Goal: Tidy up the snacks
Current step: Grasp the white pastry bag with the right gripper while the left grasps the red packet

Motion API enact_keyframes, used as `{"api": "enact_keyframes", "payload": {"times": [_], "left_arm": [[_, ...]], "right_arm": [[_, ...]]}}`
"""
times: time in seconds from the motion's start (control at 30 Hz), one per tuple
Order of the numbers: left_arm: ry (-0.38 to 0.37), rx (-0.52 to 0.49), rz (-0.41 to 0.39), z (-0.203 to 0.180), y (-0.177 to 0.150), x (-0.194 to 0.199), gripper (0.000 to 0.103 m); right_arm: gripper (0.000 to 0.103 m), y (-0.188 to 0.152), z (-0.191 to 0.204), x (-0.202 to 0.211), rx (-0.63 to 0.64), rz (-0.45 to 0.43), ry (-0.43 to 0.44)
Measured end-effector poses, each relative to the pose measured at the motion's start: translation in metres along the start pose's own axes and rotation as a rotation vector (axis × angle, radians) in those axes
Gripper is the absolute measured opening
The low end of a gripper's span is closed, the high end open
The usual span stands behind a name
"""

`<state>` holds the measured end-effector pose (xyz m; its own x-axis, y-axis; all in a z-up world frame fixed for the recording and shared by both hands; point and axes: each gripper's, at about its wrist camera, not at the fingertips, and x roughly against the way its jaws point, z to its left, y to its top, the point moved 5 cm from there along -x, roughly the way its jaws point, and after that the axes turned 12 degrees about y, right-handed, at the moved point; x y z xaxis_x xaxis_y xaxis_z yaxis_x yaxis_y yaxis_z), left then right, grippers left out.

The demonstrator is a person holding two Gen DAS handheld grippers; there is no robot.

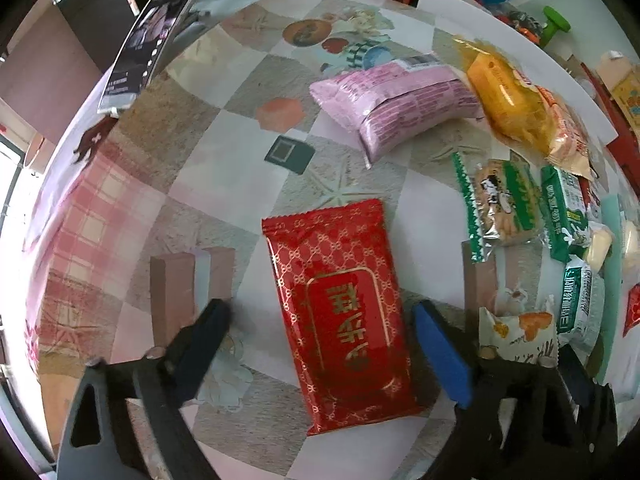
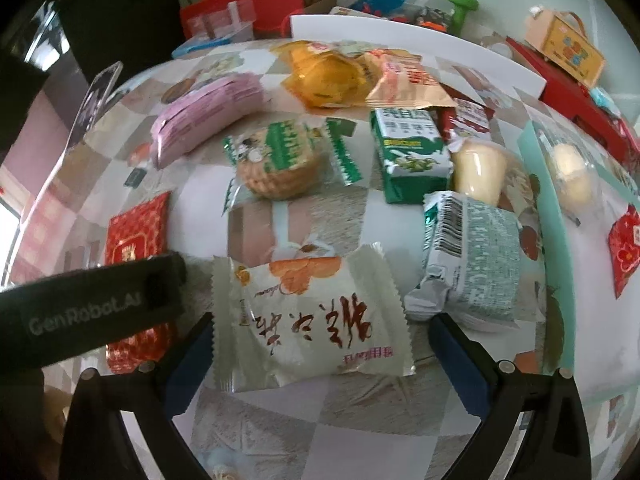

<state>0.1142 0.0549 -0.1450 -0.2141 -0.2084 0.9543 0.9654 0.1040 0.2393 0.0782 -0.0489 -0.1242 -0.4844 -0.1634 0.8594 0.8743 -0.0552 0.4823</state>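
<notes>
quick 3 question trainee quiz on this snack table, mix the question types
1. True or false: the left gripper is clamped shut on the red packet.
2. Which packet lies between the right gripper's open fingers?
A. pink packet
B. white pastry packet
C. green milk carton
3. Fill in: the pink packet lies next to an ______ snack bag.

Key
1. False: the jaws straddle the red packet, with gaps on both sides.
2. B, the white pastry packet.
3. Orange: the orange snack bag touches its right end.
</notes>
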Motion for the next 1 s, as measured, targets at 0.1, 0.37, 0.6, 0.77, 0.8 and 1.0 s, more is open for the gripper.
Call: {"api": "enact_keyframes", "payload": {"times": [0.1,0.37,0.6,0.77,0.8,1.0], "left_arm": [[-0.011,-0.007,-0.017,-0.004,0.001,0.005,0.073],[-0.044,0.002,-0.032,-0.009,0.004,0.014,0.055],[-0.071,0.009,-0.037,-0.006,0.004,0.015,0.053],[-0.091,0.016,-0.044,0.002,0.006,0.021,0.053],[-0.092,0.015,-0.045,0.001,0.006,0.023,0.053],[-0.105,0.025,-0.06,0.005,0.008,0.03,0.053]], "right_arm": [[0.1,0.002,-0.006,0.002,-0.018,-0.008,0.001],[0.078,0.003,-0.009,0.011,0.008,-0.022,-0.003],[0.067,0.003,-0.012,0.017,-0.01,-0.033,0.049],[0.059,0.002,-0.017,0.025,-0.045,-0.042,0.107],[0.059,0.003,-0.016,0.021,-0.045,-0.036,0.106],[0.059,0.001,-0.014,0.023,-0.041,-0.037,0.11]]}}
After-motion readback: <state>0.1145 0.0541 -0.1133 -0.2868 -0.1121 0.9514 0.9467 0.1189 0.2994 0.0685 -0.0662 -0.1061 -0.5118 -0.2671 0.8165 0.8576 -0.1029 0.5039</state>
